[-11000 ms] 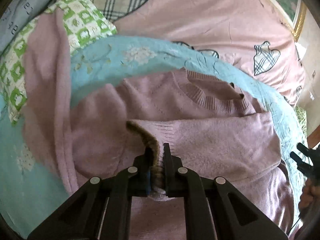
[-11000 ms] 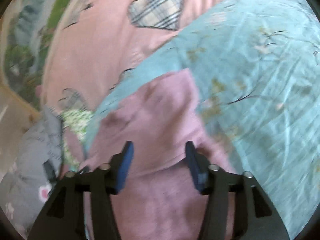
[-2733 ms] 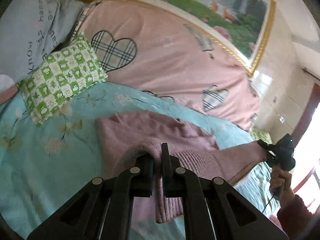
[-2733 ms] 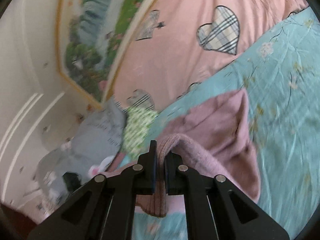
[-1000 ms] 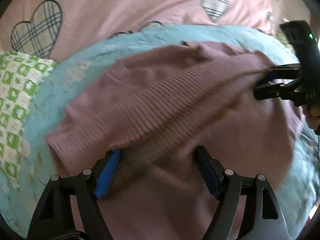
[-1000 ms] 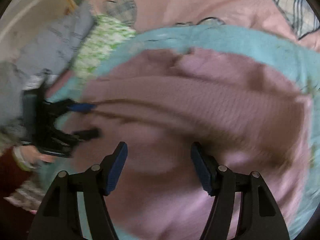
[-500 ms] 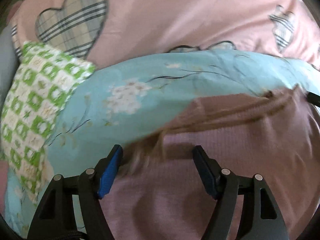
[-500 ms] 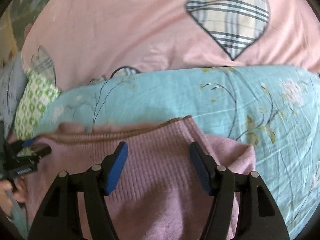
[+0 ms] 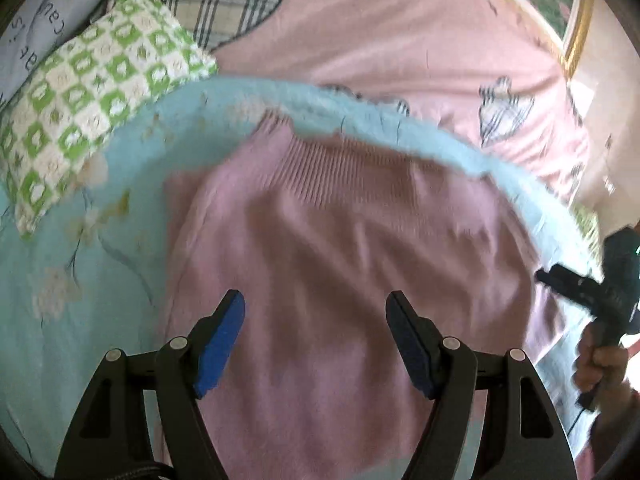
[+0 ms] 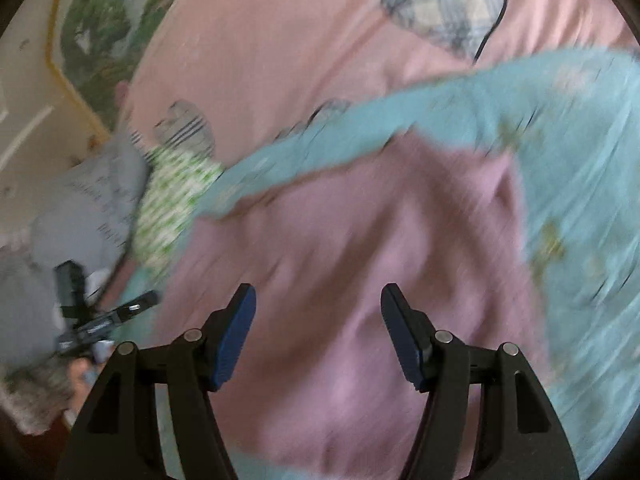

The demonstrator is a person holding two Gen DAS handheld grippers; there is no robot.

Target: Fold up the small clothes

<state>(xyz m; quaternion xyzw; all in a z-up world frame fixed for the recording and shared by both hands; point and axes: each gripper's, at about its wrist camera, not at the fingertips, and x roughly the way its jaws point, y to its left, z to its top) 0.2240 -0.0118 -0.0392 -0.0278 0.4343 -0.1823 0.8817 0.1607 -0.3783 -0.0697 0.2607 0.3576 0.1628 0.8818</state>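
A pink knitted sweater (image 9: 344,248) lies folded on the light blue flowered sheet (image 9: 80,264), its ribbed hem at the far edge. My left gripper (image 9: 314,334) is open and empty, just above the sweater's near part. My right gripper (image 10: 318,330) is open and empty above the same sweater (image 10: 360,248); that view is blurred. The right gripper also shows at the right edge of the left wrist view (image 9: 592,292), beside the sweater. The left gripper shows at the left of the right wrist view (image 10: 100,320).
A green and white checked cloth (image 9: 88,84) lies at the far left of the sheet. A pink quilt with plaid hearts (image 9: 380,40) rises behind. A grey printed garment (image 10: 84,208) lies far left. A framed picture (image 10: 100,32) hangs on the wall.
Both grippers have pulled back and up from the sweater's far hem, still open. More of the folded sweater now shows in both views.
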